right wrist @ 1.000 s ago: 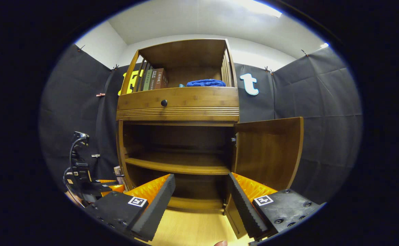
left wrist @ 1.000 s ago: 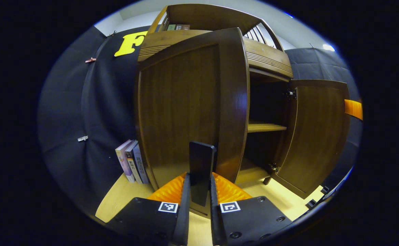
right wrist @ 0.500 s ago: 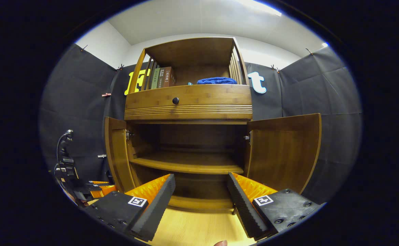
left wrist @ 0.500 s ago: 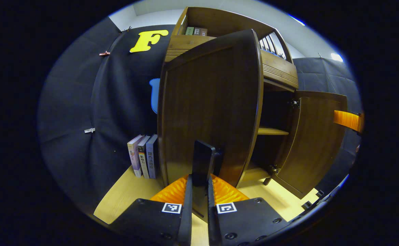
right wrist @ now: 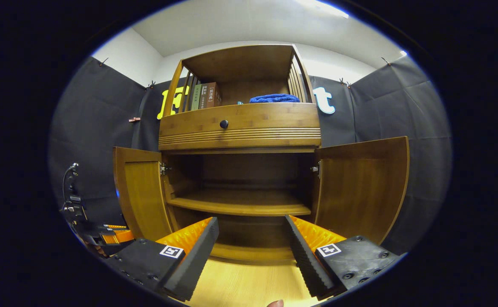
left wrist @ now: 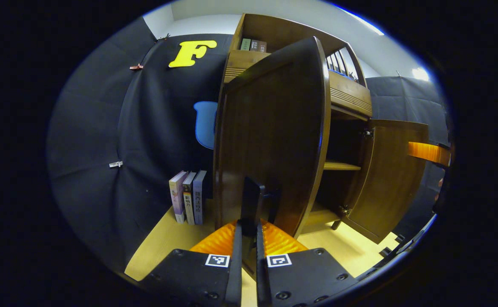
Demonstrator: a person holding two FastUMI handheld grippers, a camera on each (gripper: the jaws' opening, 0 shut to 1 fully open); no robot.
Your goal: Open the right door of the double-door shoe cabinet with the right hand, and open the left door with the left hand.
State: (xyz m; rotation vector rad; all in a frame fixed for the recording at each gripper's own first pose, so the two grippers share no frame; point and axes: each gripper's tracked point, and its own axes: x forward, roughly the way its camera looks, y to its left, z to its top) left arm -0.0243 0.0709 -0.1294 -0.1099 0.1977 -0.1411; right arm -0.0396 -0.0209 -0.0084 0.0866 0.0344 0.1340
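Note:
In the right gripper view the wooden shoe cabinet faces me with both doors swung out: the left door and the right door. My right gripper hangs open in front of the lower compartment, touching nothing. In the left gripper view the left door stands wide open just ahead. My left gripper is shut on that door's dark upright handle. The right door stands open beyond it. The left gripper also appears low at the far left of the right gripper view.
An inner shelf crosses the open compartment. Above are a drawer with a dark knob, books and a blue cloth. Three books stand on the wooden floor left of the cabinet.
The left door has swung further outward with my left gripper holding its handle. In the right gripper view it now shows as a broad panel. The right gripper stays open.

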